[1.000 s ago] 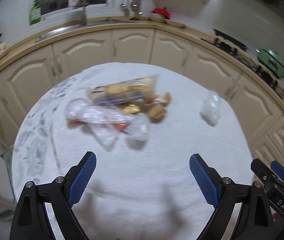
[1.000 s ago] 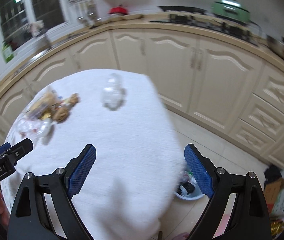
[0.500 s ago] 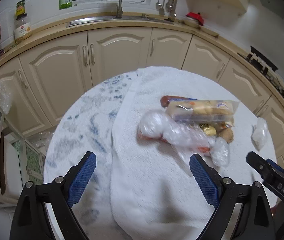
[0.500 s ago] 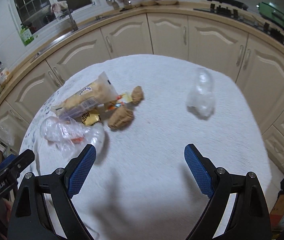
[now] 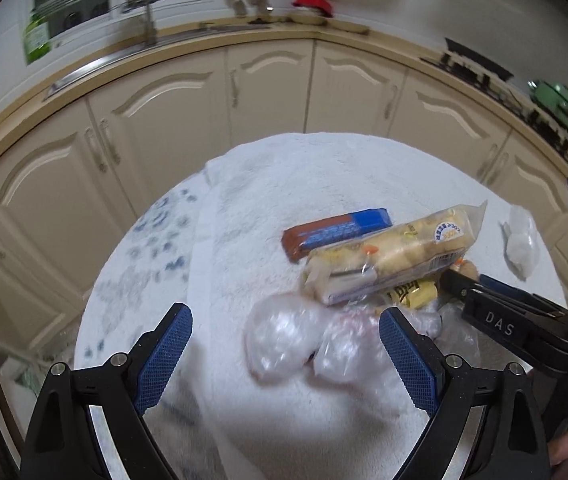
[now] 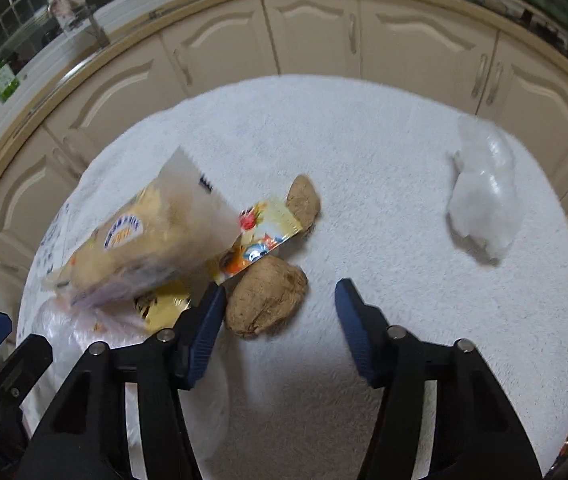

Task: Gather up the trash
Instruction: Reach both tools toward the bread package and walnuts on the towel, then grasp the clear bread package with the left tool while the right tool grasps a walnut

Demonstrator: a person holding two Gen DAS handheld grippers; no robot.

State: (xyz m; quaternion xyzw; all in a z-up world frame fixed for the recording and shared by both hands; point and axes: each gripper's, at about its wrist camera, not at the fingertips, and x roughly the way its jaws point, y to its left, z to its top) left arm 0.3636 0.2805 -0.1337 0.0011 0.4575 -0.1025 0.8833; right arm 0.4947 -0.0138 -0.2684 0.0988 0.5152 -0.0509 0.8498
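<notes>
Right gripper [image 6: 279, 300]: its fingers [image 6: 205, 322] have just been closing and now stand half drawn in, not clenched. A brown crumpled wad [image 6: 265, 298] lies between them, hard against the left-hand finger; the other finger stands clear of it, so nothing is grasped yet. The wad's long axis runs slantwise across the gap, low at the left and rising toward the right. In my judgement the coming move turns on this: the wad sits off-centre toward the left-hand finger, and a squeeze would carry the far finger across to it.

Left gripper [image 5: 284, 344]: fingers released, spread wide, holding nothing. A clear crumpled bag [image 5: 279, 342] lies between and just ahead of them on the table [image 5: 324, 172].

The right gripper is plainly the nearer to the wad.

Condition of the trash (all on the white cloth): the wad is papery and lumpy; a second, smaller brown wad [image 6: 303, 200] lies just beyond it. A bright foil wrapper [image 6: 261, 236] and a long snack packet [image 6: 139, 248] touch or overlap beside it. One clear bag [image 6: 484, 200] lies well apart at the right.
</notes>
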